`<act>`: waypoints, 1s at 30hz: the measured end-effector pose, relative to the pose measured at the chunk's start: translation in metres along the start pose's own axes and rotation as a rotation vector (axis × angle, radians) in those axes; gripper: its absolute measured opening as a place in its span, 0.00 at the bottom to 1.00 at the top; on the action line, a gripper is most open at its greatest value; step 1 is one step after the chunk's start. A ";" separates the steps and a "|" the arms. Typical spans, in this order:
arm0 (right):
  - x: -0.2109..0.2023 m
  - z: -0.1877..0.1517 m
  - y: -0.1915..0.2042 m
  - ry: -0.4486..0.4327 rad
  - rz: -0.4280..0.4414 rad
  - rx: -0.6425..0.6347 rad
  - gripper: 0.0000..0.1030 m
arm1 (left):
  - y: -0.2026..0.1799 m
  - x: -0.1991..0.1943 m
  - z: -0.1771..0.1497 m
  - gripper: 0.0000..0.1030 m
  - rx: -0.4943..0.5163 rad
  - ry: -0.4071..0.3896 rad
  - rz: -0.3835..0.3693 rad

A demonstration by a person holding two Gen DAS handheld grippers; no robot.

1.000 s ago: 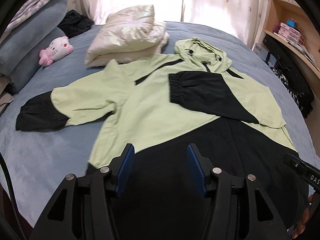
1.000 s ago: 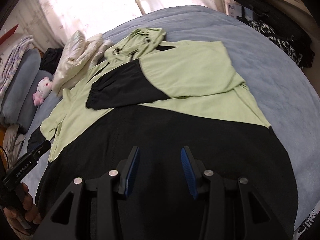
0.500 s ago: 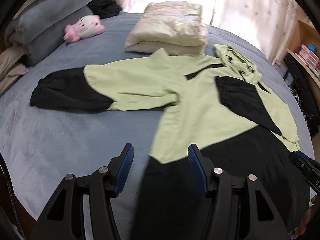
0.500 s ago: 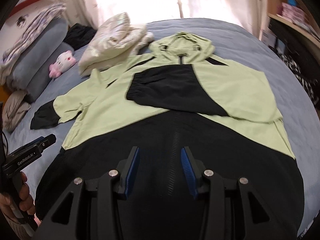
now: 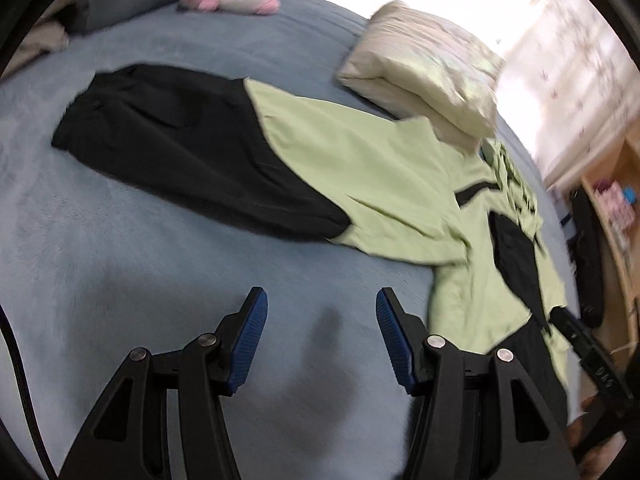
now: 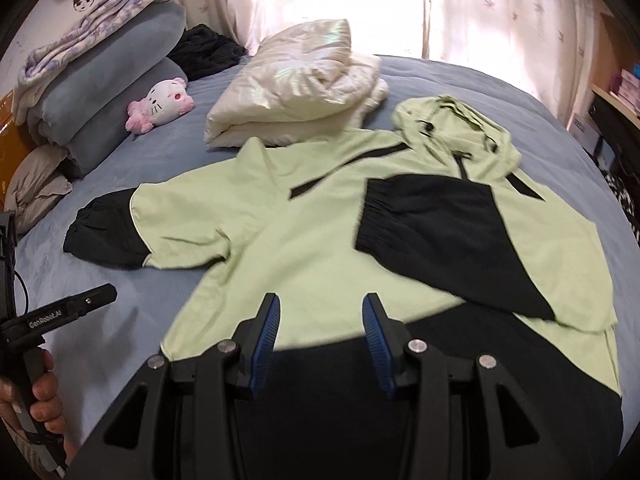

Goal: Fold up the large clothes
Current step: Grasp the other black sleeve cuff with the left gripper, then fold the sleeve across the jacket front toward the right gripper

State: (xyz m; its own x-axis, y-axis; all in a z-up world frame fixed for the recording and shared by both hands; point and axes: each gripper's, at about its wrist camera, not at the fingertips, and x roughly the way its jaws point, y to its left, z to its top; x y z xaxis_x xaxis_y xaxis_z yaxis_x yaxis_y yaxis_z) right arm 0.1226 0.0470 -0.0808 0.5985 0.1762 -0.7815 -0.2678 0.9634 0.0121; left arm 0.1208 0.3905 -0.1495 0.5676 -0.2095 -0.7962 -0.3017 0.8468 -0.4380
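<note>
A large light-green and black hooded jacket (image 6: 304, 216) lies spread flat on the blue-grey bed (image 6: 460, 80), its hood (image 6: 452, 128) toward the bright curtained window. One sleeve of the jacket, green with a black cuff end (image 6: 436, 224), is folded across the jacket's chest; the other sleeve (image 5: 208, 160) stretches out sideways from the jacket over the bare bed cover, its black lower part ending well away from the body. Just beyond the jacket's shoulder, touching or nearly touching it, sits a folded cream-coloured shiny puffer garment (image 6: 296, 92). Farther from the jacket on that same side lie a pink and white plush cat toy (image 6: 160, 104), stacked blue-grey pillows (image 6: 108, 76) and a dark crumpled cloth (image 6: 208, 52). The left hand-held gripper (image 5: 322, 312) hangs over bare bed cover beside the jacket's hem, near the outstretched sleeve, its blue-padded jaws apart with nothing between them. The right hand-held gripper (image 6: 320, 316) hangs above the jacket's body where green meets black, jaws likewise apart and empty. A person's hand (image 6: 40, 392) grips the left tool's handle beside the jacket.
</note>
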 end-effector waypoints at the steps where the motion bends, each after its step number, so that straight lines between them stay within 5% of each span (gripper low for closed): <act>1: 0.007 0.004 0.006 0.002 0.003 -0.005 0.42 | 0.009 0.003 0.005 0.53 -0.020 0.005 -0.013; 18: 0.066 0.031 0.067 0.025 0.077 -0.058 0.42 | 0.109 0.035 0.071 0.52 -0.284 -0.055 -0.160; 20: 0.068 0.027 0.066 0.043 0.086 -0.054 0.42 | 0.115 0.037 0.077 0.47 -0.317 -0.080 -0.149; 25: 0.063 0.019 0.053 0.059 0.104 -0.022 0.42 | 0.133 0.041 0.082 0.07 -0.402 -0.106 -0.075; 30: 0.045 0.010 0.034 0.048 0.115 0.008 0.42 | 0.099 0.030 0.088 0.05 -0.320 -0.106 0.076</act>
State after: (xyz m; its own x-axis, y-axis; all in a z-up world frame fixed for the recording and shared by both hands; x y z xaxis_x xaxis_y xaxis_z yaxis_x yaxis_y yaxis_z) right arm 0.1485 0.0898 -0.1093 0.5273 0.2759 -0.8036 -0.3265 0.9390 0.1082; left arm 0.1758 0.5112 -0.1800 0.6059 -0.0859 -0.7909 -0.5612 0.6585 -0.5014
